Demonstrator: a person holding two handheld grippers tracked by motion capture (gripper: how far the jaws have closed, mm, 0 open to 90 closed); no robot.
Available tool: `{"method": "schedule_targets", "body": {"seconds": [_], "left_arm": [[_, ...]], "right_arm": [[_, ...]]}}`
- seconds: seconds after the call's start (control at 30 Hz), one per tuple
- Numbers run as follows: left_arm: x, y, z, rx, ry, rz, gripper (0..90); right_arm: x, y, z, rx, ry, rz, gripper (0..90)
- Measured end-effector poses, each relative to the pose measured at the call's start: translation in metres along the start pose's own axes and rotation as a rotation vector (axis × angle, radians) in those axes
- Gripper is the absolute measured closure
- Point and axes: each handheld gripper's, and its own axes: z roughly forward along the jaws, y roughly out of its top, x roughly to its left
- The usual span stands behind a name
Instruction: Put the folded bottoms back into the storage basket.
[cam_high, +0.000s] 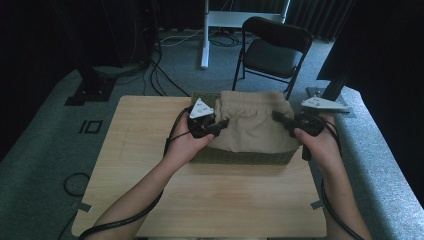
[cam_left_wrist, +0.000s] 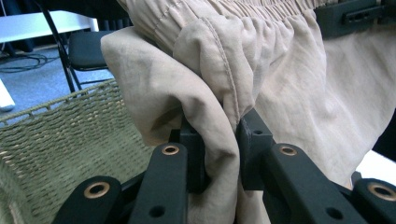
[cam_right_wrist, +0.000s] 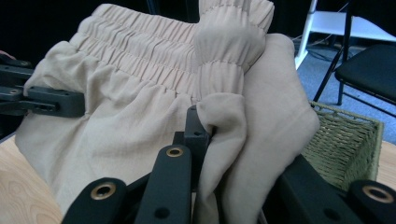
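You are holding beige shorts (cam_high: 255, 127) over a woven basket (cam_high: 240, 157) that is sitting on the bench (cam_high: 210, 195). Your left gripper (cam_high: 221, 125) is pinching a fold at the shorts' left edge, its fingers (cam_left_wrist: 194, 154) clamped on the cloth. Your right gripper (cam_high: 278, 118) is gripping the right edge near the elastic waistband (cam_right_wrist: 154, 60), its fingers (cam_right_wrist: 196, 133) closed on a bunched fold. The shorts are hanging between both grippers, above the basket. A black chair (cam_high: 275, 50) is standing beyond the bench.
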Motion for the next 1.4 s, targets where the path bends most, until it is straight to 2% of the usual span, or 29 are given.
{"method": "schedule_targets", "body": {"seconds": [0.13,0.2,0.27,0.3,0.37,0.43,0.5,0.6,0.67,0.7,0.87,1.07,1.27,1.4], "left_arm": [[0.013,0.006,0.010,-0.019,-0.018,-0.031,77.2],[0.019,0.008,0.016,-0.025,-0.025,-0.034,77.2],[0.019,0.008,0.016,-0.025,-0.025,-0.034,77.2],[0.028,0.009,0.025,-0.038,-0.027,-0.032,77.2],[0.034,0.010,0.032,-0.043,-0.030,-0.047,77.3],[0.037,0.009,0.036,-0.045,-0.026,-0.048,77.3],[0.044,0.008,0.046,-0.046,-0.015,-0.068,77.3],[0.053,0.005,0.055,-0.057,-0.003,-0.087,77.4],[0.053,0.005,0.055,-0.057,-0.003,-0.087,77.4],[0.060,0.001,0.066,-0.060,-0.003,-0.094,77.5],[0.072,-0.010,0.083,-0.028,0.019,-0.085,77.6],[0.086,-0.020,0.100,-0.006,0.022,-0.126,77.8],[0.092,-0.032,0.112,0.031,0.045,-0.150,77.8],[0.097,-0.041,0.122,0.054,0.062,-0.168,77.7]], "right_arm": [[-0.009,0.009,0.011,0.013,-0.008,0.011,77.9],[-0.015,0.013,0.016,0.011,-0.012,0.024,77.9],[-0.018,0.015,0.019,0.013,-0.010,0.035,77.9],[-0.024,0.018,0.026,0.017,-0.011,0.041,77.9],[-0.029,0.020,0.034,0.023,-0.021,0.055,77.9],[-0.032,0.021,0.038,0.029,-0.028,0.053,77.9],[-0.038,0.022,0.049,0.039,-0.044,0.058,77.9],[-0.044,0.022,0.059,0.036,-0.039,0.063,77.9],[-0.047,0.021,0.063,0.035,-0.041,0.066,77.9],[-0.053,0.020,0.071,0.046,-0.046,0.077,77.9],[-0.063,0.012,0.093,0.077,-0.063,0.082,77.9],[-0.073,-0.001,0.114,0.100,-0.066,0.119,77.9],[-0.083,-0.018,0.141,0.131,-0.077,0.138,77.9],[-0.089,-0.028,0.153,0.149,-0.075,0.145,77.7]]}}
